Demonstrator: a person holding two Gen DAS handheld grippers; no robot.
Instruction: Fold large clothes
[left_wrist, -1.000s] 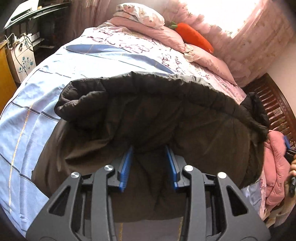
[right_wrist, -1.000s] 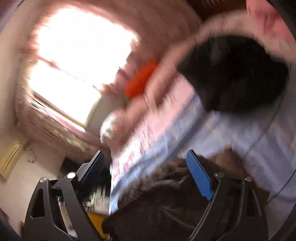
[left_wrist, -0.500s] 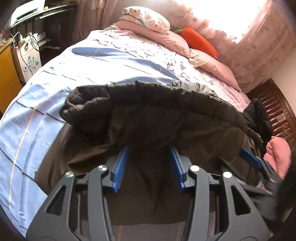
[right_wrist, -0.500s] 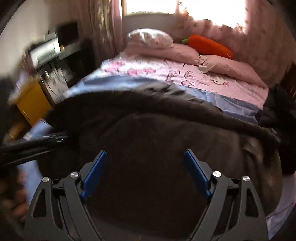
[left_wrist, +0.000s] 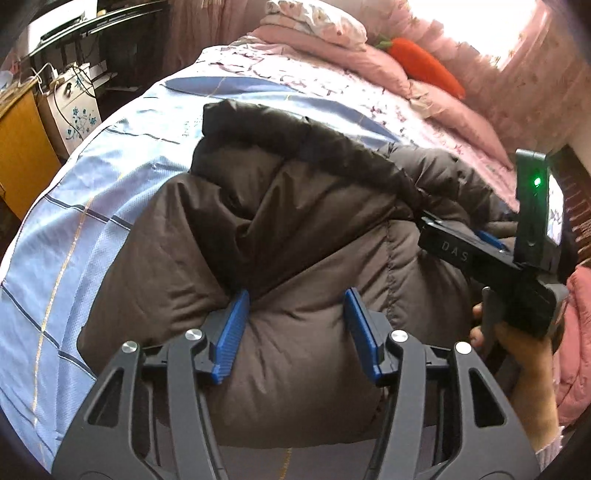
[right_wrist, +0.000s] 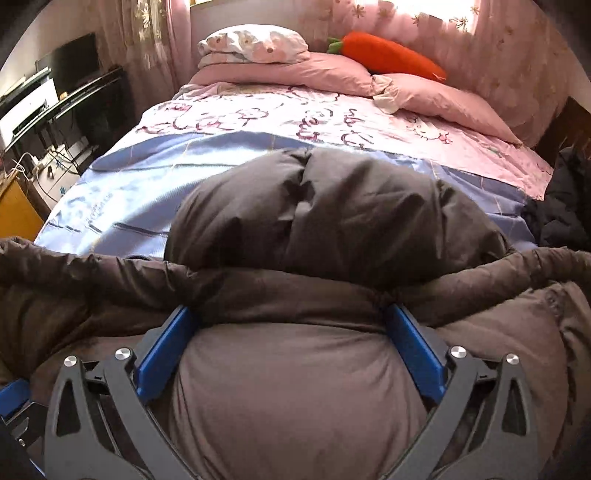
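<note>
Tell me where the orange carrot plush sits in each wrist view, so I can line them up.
Left wrist: carrot plush upper right, on the pink pillows by the bright window.
Right wrist: carrot plush top centre-right, on the same pillows.
Shared landmark: floral pillow, just left of the carrot in both.

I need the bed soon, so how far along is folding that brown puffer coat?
Partly done: the brown puffer coat already lies doubled over in a thick bundle on the bed. In hand: the left gripper and right gripper both stand open, pressing against the padding. Left: the bundle is lumpy, with loose parts trailing sideways, so tucking and flattening probably remain.
</note>
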